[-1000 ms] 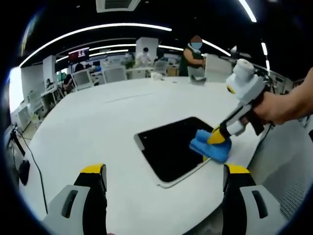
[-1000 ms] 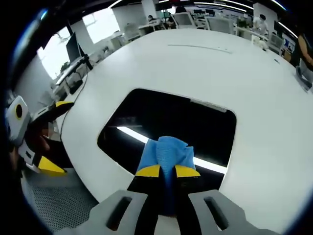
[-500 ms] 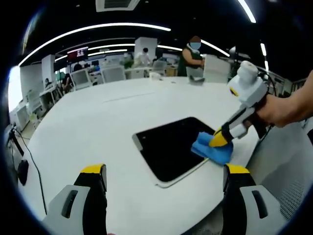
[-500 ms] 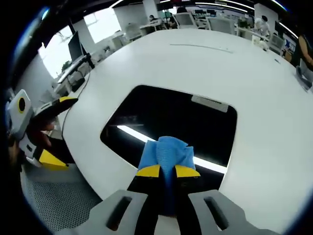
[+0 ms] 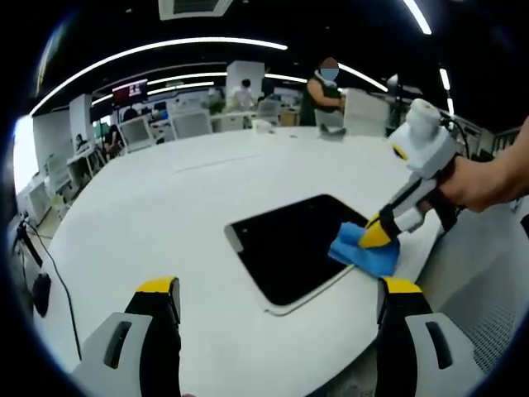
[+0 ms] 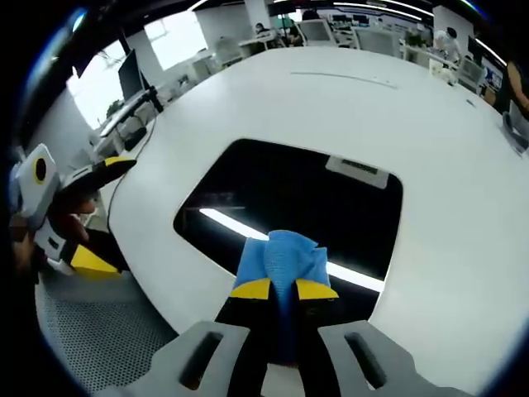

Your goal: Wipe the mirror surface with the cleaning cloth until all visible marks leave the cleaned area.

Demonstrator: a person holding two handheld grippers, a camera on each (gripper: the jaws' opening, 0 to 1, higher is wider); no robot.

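In the left gripper view, the mirror (image 5: 296, 258) is seen as a dark slab lying flat on the white table (image 5: 165, 215), right of centre. The blue cleaning cloth (image 5: 364, 250) is pressed onto the mirror's right-hand edge by the right gripper (image 5: 382, 234), which is held by a hand (image 5: 483, 182) entering from the right. Against the frame of a second ago, the cloth has been carried slightly right and up along that edge. The left gripper (image 5: 273, 296) is kept clear of the work, its yellow-tipped jaws spread wide at the bottom of the frame with nothing between them.

In the right gripper view, the cloth (image 6: 283, 259) is pinched between closed jaws just below centre and laid on the mirror's (image 6: 289, 198) near edge, over a reflected ceiling strip light. The left gripper (image 6: 91, 215) is glimpsed at the left margin. The mirror has drifted a little higher in frame than before, a sign the wiping stroke is being drawn back. No marks can be made out on the dark glass, so completion cannot be judged.
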